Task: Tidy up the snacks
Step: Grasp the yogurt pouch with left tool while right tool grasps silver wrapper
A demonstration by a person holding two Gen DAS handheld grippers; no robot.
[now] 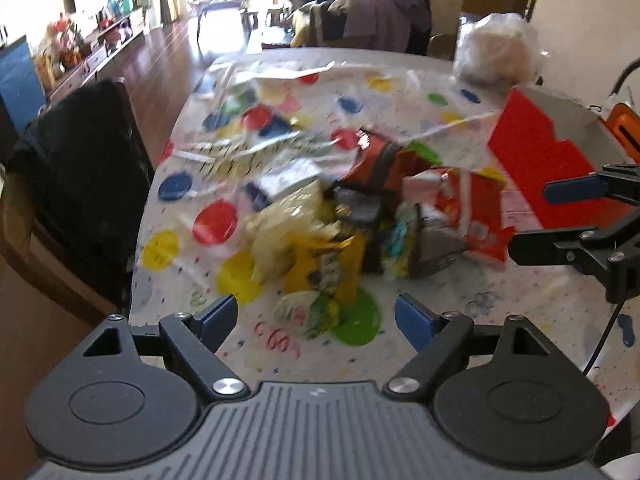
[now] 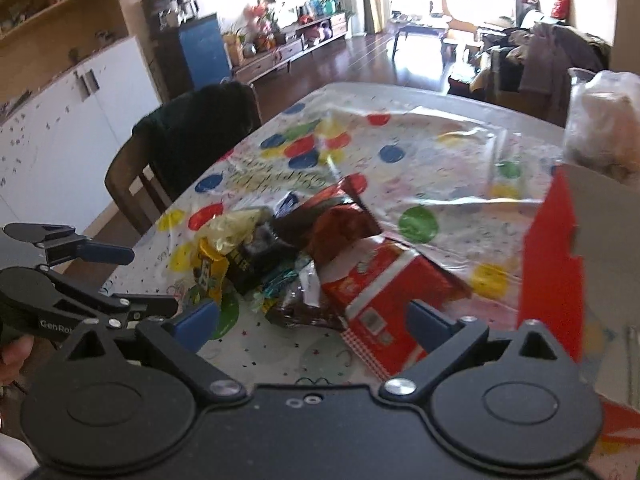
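Note:
A heap of snack packets lies mid-table: a yellow packet (image 1: 326,268), a pale crinkly bag (image 1: 288,220), a dark orange foil bag (image 1: 380,160) and a red-and-white pack (image 1: 476,216). In the right wrist view the red-and-white pack (image 2: 384,300) lies just ahead of my fingers, with the foil bag (image 2: 340,224) and yellow packet (image 2: 210,268) beyond. An open red cardboard box (image 1: 536,152) stands at the right (image 2: 552,256). My left gripper (image 1: 316,316) is open and empty above the heap's near edge. My right gripper (image 2: 314,320) is open and empty; it also shows at the right of the left wrist view (image 1: 532,216).
The table wears a polka-dot cloth under clear plastic (image 1: 360,80). A white plastic bag (image 1: 496,48) sits at the far right corner. A chair draped in black (image 1: 80,184) stands at the left side. The left gripper shows at the left of the right wrist view (image 2: 120,276).

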